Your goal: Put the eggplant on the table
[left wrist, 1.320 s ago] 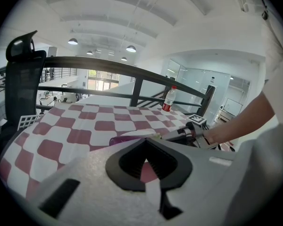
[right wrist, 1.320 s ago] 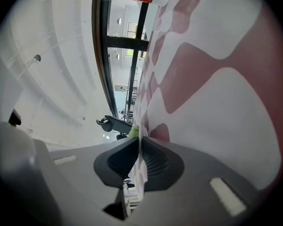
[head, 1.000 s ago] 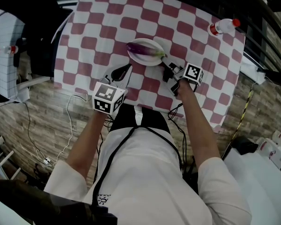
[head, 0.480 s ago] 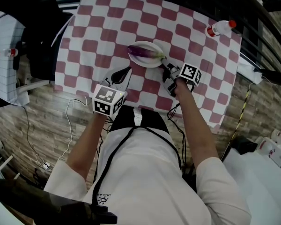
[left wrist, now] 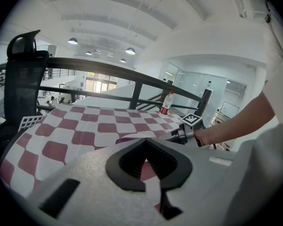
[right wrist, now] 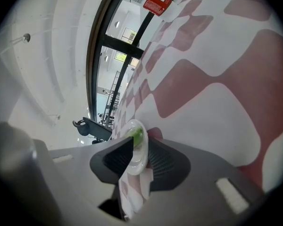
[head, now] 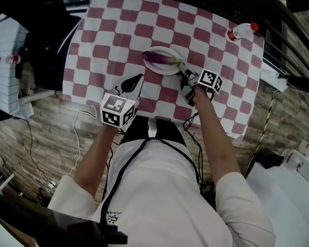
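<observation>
A purple eggplant with a green stem lies on a white plate on the red-and-white checked table. My right gripper is at the plate's right edge. In the right gripper view its jaws have just been opening; the plate's rim and the green stem stand between them, and the pads do not press. My left gripper hovers left of the plate, shut and empty. From the left gripper view the eggplant shows just past its tips.
A plastic bottle with a red cap lies at the table's far right corner. A black railing runs behind the table. A black chair stands to the left. Cables trail on the wooden floor near the table's front edge.
The head view has shifted slightly. Both grippers stay where they were, and the eggplant still lies on the plate.
</observation>
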Demonstrator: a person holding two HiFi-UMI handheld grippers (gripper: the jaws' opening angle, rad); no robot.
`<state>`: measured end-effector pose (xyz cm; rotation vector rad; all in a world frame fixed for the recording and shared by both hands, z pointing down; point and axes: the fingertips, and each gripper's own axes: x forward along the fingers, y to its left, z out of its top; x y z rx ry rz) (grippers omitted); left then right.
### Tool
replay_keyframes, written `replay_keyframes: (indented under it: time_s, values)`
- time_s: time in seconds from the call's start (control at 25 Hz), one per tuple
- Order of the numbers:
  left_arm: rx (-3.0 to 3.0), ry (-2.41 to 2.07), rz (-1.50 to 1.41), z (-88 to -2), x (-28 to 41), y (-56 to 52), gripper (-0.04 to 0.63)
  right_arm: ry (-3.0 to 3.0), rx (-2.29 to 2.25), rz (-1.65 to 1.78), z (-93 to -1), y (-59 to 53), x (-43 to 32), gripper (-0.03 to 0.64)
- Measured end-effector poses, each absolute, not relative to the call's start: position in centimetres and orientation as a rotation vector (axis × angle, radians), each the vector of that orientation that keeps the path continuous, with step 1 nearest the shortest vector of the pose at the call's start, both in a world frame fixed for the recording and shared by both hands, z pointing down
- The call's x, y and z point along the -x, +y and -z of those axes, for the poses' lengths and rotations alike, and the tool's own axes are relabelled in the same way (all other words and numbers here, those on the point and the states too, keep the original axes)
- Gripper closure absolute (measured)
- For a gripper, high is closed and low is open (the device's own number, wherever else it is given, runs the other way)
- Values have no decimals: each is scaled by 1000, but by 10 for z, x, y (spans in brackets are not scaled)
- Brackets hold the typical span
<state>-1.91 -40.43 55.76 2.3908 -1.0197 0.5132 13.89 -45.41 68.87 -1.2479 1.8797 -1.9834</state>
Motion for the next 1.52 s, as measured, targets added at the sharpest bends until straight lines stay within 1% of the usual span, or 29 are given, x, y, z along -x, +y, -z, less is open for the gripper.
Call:
replay_keyframes:
  time_s: [0.12,0.28,0.64,0.76,0.84,0.92,1.32,1.52]
  values:
    - [-2398,-1016,-522,-557,22,-405,589,1878,1259,1981,-689,-452,-139,495]
    - [-2407,-1011,-526,-555,22,-404,589,1872,1269,1976,-688,-450,-141,489]
    - [-2439,-1010,-517,-541,21,-402,589,1863,1297,1947,-676,-437,-152,489]
    - [-2451,-1017,-502,-532,23,-402,589,1866,1308,1915,-665,-432,-158,510]
    - [-2462,-1014,-493,-526,22,-402,589,1879,1303,1883,-654,-428,-161,551]
    - [-2475,-1010,-482,-519,20,-401,589,1906,1287,1844,-642,-422,-163,609]
    - [-2526,-996,-440,-487,1,-398,590,2035,1180,1647,-566,-387,-163,611]
    - [-2551,-988,-422,-472,-7,-392,589,2194,1163,1511,-528,-364,-158,611]
